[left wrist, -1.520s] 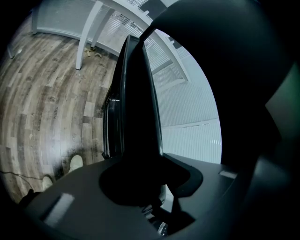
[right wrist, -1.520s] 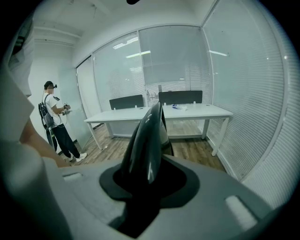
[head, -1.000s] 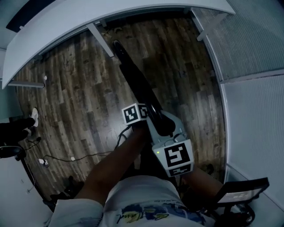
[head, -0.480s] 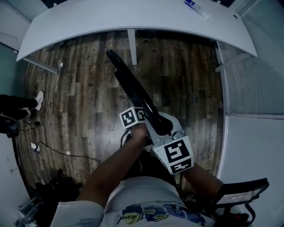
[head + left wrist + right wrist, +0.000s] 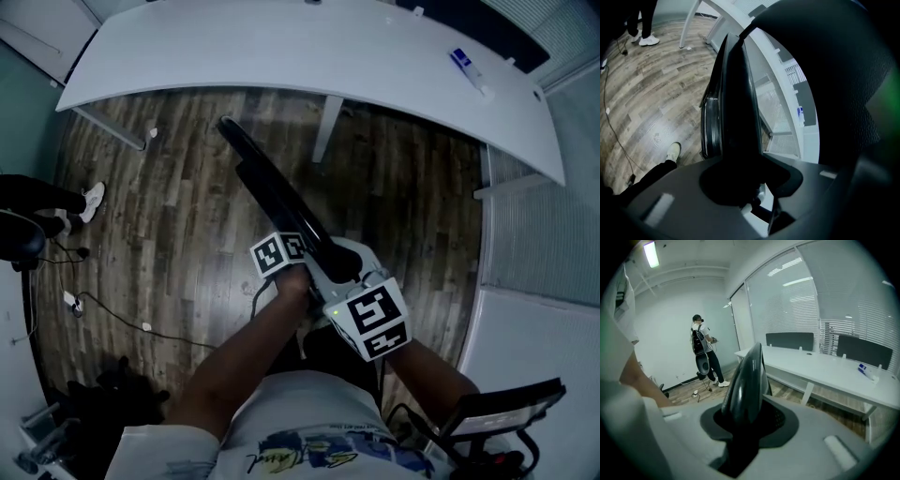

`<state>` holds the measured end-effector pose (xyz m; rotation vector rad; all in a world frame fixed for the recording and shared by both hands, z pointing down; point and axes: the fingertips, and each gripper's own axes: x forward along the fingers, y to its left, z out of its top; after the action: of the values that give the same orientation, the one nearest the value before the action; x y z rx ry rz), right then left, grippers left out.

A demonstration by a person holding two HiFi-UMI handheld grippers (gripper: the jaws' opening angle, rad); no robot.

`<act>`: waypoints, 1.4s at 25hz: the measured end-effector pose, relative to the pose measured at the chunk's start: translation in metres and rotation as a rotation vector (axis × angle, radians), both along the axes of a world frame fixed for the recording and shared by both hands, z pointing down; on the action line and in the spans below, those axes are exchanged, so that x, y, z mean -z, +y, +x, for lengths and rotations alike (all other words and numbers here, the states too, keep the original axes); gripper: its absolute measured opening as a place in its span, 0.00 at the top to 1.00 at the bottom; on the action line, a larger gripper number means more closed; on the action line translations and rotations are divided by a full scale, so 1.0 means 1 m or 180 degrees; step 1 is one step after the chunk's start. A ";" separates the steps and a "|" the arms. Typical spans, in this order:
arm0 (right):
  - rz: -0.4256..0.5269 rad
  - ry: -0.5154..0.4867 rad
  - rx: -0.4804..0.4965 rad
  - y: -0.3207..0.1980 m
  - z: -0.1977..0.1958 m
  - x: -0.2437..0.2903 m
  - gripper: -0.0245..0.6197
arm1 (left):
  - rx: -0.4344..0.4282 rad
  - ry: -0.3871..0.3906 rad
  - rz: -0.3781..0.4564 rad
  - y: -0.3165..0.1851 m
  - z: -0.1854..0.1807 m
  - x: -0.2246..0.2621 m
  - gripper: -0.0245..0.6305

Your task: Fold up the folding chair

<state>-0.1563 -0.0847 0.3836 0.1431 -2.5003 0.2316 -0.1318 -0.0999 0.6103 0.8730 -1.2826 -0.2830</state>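
1. The folding chair (image 5: 281,192) reaches from the person's hands forward and to the left, above the floor (image 5: 178,234); its far end stops near the desk (image 5: 281,47).
2. Its near end sits between the jaws of the left gripper (image 5: 745,185), on its left side, and those of the right gripper (image 5: 745,425), on its right side.
3. The desk spans the far side; a desk leg (image 5: 324,129) stands just right of the chair's far end; a small item (image 5: 466,64) lies on the desk's right part.
4. A second person (image 5: 42,202) stands at the far left; a cable (image 5: 112,319) lies on the floor, nearer.
5. A glass wall (image 5: 825,305) stands behind the desk.
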 end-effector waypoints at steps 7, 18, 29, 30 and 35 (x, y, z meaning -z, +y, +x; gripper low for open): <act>-0.0016 -0.0018 0.0341 -0.017 -0.060 -0.004 0.82 | 0.0360 -0.0004 -0.0003 -0.019 -0.065 -0.003 0.76; -0.0103 -0.0038 0.0964 -0.081 -0.113 -0.016 0.82 | 0.0996 -0.0004 -0.0097 -0.080 -0.121 -0.016 0.76; -0.0192 -0.0009 0.1688 -0.154 -0.133 -0.030 0.82 | 0.1729 0.0031 -0.0175 -0.154 -0.141 -0.032 0.76; -0.0203 -0.0001 0.1734 -0.161 -0.133 -0.031 0.82 | 0.1777 0.0030 -0.0185 -0.160 -0.141 -0.034 0.76; -0.0234 -0.0027 0.1926 -0.197 -0.135 -0.039 0.82 | 0.1971 0.0011 -0.0214 -0.190 -0.146 -0.039 0.76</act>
<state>-0.2918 -0.2817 0.4230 -0.6356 -2.4109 0.0690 -0.2782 -0.2903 0.6491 0.3969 -1.5283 -0.7223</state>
